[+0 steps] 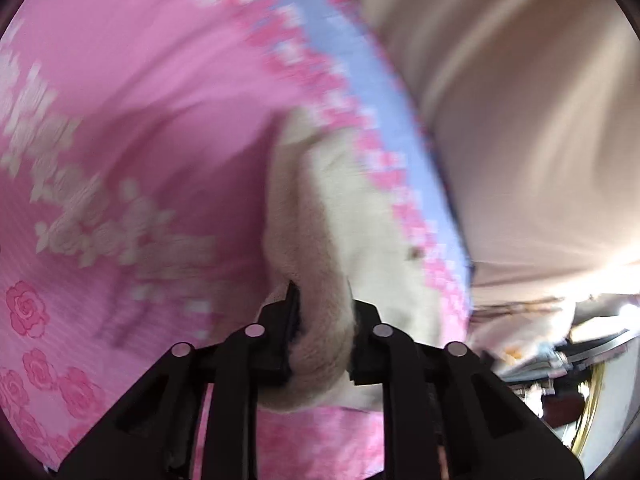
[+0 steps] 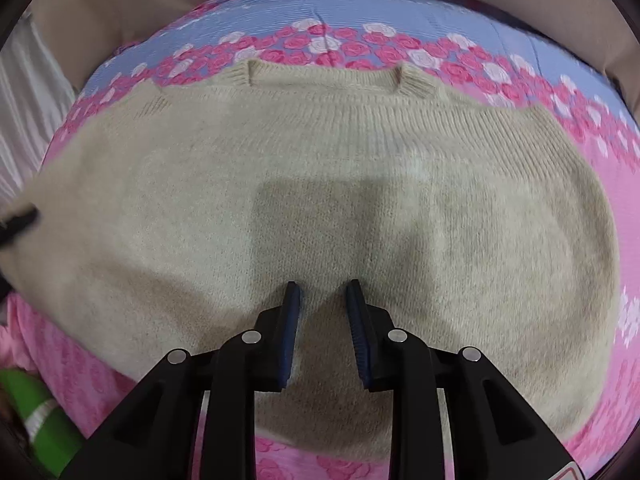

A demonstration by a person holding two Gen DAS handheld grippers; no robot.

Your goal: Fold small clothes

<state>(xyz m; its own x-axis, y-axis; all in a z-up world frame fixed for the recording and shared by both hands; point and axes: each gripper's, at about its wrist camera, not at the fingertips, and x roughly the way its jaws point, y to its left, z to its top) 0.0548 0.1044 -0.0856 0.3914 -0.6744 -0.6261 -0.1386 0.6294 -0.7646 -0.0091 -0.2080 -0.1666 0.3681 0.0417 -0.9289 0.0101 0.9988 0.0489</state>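
A cream knitted sweater (image 2: pixel 320 152) lies flat on the pink rose-print sheet (image 2: pixel 628 208), with its ribbed neckline (image 2: pixel 324 76) at the far side. My right gripper (image 2: pixel 320 286) stands just over the sweater's lower middle. Its blue-padded jaws are a little apart and do not press on the knit, so it is open. In the blurred left wrist view, my left gripper (image 1: pixel 320 284) is shut on a bunched fold of the sweater (image 1: pixel 352 208), which is lifted off the sheet (image 1: pixel 140 100). A dark fingertip (image 2: pixel 20 216) shows at the sweater's left edge.
The sheet has a blue band (image 2: pixel 400 12) with roses along its far edge. Beyond it hangs beige cloth (image 1: pixel 520 120). A green object with a white stripe (image 2: pixel 36 412) lies at the near left. Clutter (image 1: pixel 560 352) shows at the right of the left wrist view.
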